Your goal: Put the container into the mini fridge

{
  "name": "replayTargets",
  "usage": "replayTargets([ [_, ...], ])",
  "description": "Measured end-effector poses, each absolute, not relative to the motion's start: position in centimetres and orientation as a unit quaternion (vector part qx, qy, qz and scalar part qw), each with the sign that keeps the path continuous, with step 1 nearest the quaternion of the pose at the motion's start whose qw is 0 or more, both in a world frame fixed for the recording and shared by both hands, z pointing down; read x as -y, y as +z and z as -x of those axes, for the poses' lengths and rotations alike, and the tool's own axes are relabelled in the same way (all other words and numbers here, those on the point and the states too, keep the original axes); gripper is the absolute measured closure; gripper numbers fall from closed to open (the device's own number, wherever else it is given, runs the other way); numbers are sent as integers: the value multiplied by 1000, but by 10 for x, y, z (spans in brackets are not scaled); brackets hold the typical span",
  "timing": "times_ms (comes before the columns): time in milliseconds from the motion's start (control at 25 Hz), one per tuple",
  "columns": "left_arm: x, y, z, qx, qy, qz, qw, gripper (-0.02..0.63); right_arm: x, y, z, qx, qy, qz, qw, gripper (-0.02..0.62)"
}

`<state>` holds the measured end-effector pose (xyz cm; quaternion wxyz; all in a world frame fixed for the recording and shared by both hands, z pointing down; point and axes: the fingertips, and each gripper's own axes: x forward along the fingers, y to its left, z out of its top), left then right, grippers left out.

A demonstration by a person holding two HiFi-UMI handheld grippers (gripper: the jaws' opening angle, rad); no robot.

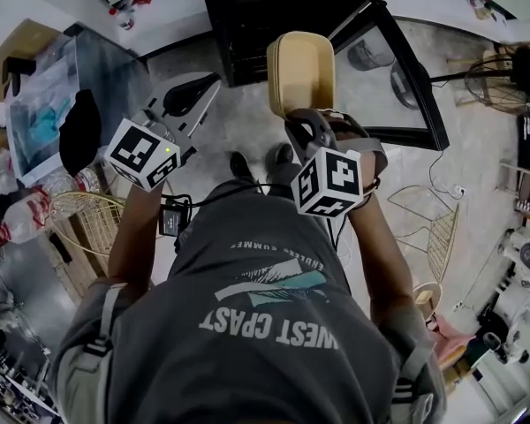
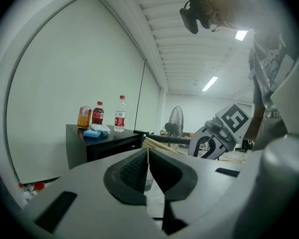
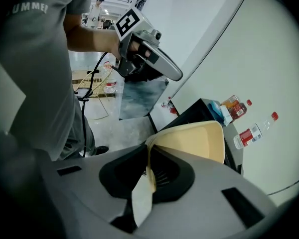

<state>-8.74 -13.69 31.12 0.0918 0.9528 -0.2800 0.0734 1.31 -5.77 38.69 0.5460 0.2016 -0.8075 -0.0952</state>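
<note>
Right tongs [image 3: 148, 156] clamp container [image 3: 192, 142] rim; container juts forward beyond tips.

The mini fridge [image 1: 247, 34] stands on the pale floor [image 1: 238, 117], bottles [image 2: 119, 114] atop it.

Mini fridge [image 1: 247, 34] partly beyond top edge

- A grey short-sleeved T-shirt [image 1: 274, 325] is worn, printed with white lettering and a teal graphic.
- Grey buckled straps [image 1: 100, 329] are seen over both shoulders.
- Dark shoes [image 1: 240, 166] are worn.
- The left gripper [image 2: 147, 156] and right gripper [image 3: 148, 158] are shelled in light grey, with black ribbed fingers [image 2: 132, 173].
</note>
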Motion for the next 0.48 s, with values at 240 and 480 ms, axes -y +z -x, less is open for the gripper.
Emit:
replayTargets([
  [240, 154, 330, 94, 287, 68, -950, 106, 580, 78, 415, -15, 797, -103, -198, 562, 548],
  [480, 169, 347, 103, 305, 66, -943, 117, 580, 102, 446, -17, 792, -112, -193, 568, 548],
])
